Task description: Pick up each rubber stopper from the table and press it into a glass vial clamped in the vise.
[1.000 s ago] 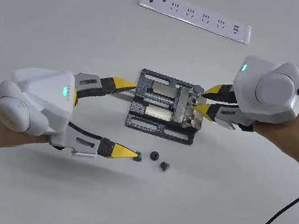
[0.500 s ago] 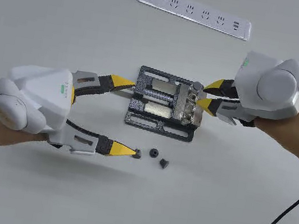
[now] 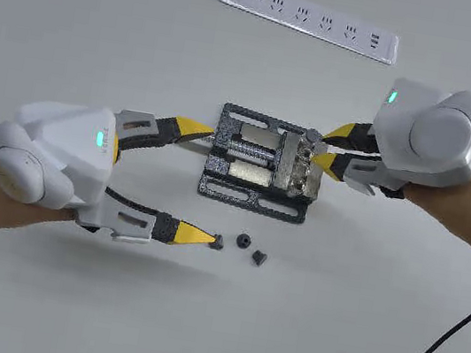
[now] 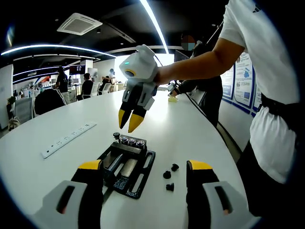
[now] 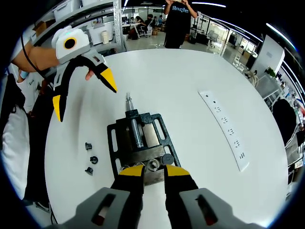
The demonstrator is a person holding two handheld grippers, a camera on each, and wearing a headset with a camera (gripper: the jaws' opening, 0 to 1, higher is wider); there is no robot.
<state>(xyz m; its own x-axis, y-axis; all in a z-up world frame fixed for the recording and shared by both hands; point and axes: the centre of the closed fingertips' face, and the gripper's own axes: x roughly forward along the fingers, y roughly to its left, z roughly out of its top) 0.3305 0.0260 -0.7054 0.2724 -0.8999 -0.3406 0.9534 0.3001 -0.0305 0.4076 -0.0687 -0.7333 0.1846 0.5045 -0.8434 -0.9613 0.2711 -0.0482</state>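
A black vise [image 3: 250, 198] stands mid-table with a row of glass vials [image 3: 302, 165] clamped at its right end. One end vial carries a dark stopper [image 3: 312, 139]. Three black rubber stoppers [image 3: 244, 241] lie loose in front of the vise. My left gripper [image 3: 210, 186] is wide open: its near tip rests beside the leftmost stopper [image 3: 218, 244] and its far tip is by the vise's left edge. My right gripper [image 3: 331, 147] hovers at the vials, jaws a narrow gap apart, nothing seen between them. From the right gripper view, a vial mouth [image 5: 153, 165] sits just beyond my own tips [image 5: 155, 171].
A white power strip [image 3: 310, 18] lies at the far side of the white table. A black cable [image 3: 436, 352] trails off the right gripper toward the near right corner. In the left gripper view, a person [image 4: 267, 124] stands at the table's right edge.
The right gripper has eased slightly back from the vise's vial end, its jaw gap about the same. The left gripper and the loose stoppers have stayed in place.
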